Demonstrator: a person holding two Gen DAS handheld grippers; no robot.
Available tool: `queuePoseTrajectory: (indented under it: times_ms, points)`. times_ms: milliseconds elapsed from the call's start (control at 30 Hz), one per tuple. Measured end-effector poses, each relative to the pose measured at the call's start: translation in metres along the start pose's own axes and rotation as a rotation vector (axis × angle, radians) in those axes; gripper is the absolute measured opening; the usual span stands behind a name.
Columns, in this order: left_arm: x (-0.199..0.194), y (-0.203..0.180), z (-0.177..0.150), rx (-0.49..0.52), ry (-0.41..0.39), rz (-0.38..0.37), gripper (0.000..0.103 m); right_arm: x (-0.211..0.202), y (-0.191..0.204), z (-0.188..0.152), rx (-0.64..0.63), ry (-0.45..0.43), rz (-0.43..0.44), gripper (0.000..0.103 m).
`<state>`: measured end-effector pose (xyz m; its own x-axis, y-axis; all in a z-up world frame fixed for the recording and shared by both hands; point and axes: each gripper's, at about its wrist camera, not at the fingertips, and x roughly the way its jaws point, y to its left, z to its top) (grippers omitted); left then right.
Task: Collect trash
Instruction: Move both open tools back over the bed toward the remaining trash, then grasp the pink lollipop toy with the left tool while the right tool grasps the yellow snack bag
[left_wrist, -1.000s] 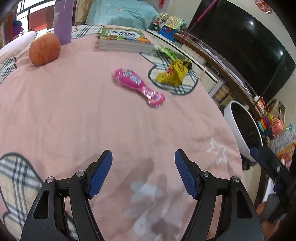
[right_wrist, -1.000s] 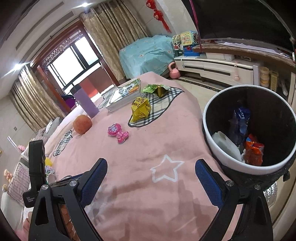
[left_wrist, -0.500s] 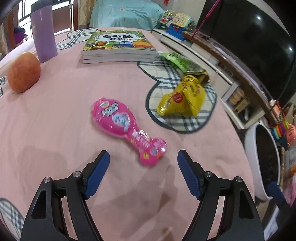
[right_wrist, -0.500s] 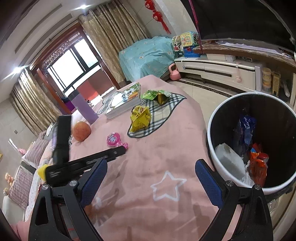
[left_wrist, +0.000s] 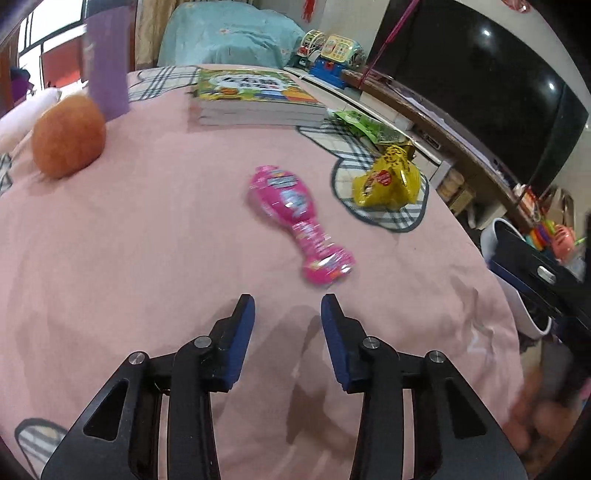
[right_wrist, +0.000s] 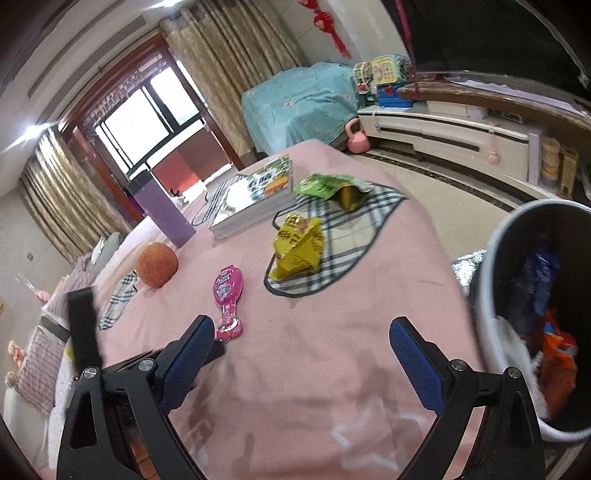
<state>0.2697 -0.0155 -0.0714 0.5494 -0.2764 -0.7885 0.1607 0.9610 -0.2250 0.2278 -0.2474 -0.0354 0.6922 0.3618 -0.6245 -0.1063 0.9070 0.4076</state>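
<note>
The left tool (left_wrist: 287, 308) is closing with nothing in it, just short of the pink wrapper (left_wrist: 295, 218) on the pink desk (left_wrist: 147, 240). The right tool (right_wrist: 302, 341) is wide and empty. The bin (right_wrist: 491, 258) stands beside the desk.

A pink cloth (right_wrist: 332, 350) with plaid patches and a white star outline covers the surface that carries everything. Taking the stack of books (right_wrist: 255, 199) as the landmark: a purple cup (right_wrist: 162, 210) stands just beside it on the window side, and an orange round fruit (right_wrist: 157, 264) lies near the cup, nearer the camera. A green wrapper (right_wrist: 325, 186) lies just beside the books on the opposite side, on a plaid patch. A yellow wrapper (right_wrist: 297, 245) lies in front of the books on the same patch. A pink packet (right_wrist: 229, 299) lies farther forward, well apart from the books.
</note>
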Motion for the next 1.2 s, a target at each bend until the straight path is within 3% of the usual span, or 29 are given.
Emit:
queuePoseTrajectory:
  times_ms: [67,133,400,500,533,600,800,967,1067,1133,1200]
  points:
    - [-0.006,0.010,-0.004,-0.040,-0.003,-0.005,0.041,0.016,0.005,0.002,-0.014,0.003,-0.006,0.097]
    - [-0.007,0.015,-0.003,-0.076,-0.010,-0.034,0.051,0.031,0.006,0.007,-0.015,0.004,-0.013,0.097]
    - [0.002,0.009,0.008,-0.110,-0.027,-0.043,0.071,0.069,0.005,0.033,-0.028,0.003,-0.032,0.090]
    - [0.006,0.006,0.013,-0.112,-0.024,-0.028,0.073,0.079,0.003,0.039,-0.017,0.012,-0.030,0.076]
    - [0.008,0.004,0.014,-0.115,-0.024,-0.024,0.074,0.083,0.001,0.040,-0.009,0.019,-0.033,0.059]
    - [0.011,0.003,0.017,-0.123,-0.024,-0.021,0.074,0.087,-0.006,0.039,0.023,0.046,-0.033,0.036]
    - [0.026,-0.014,0.026,-0.092,-0.036,0.061,0.074,0.060,-0.016,0.026,0.046,-0.008,-0.036,0.035]
    - [0.041,-0.035,0.030,0.008,-0.038,0.171,0.074,0.028,-0.026,0.006,0.090,-0.065,-0.020,0.035]
    - [0.041,-0.037,0.031,0.032,-0.044,0.185,0.061,0.010,-0.024,-0.005,0.086,-0.098,-0.016,0.035]
    - [0.038,-0.033,0.029,0.024,-0.053,0.181,0.040,0.004,-0.021,-0.009,0.075,-0.105,-0.013,0.035]
    - [0.034,-0.029,0.027,0.020,-0.053,0.176,0.027,-0.001,-0.018,-0.014,0.060,-0.101,-0.011,0.035]
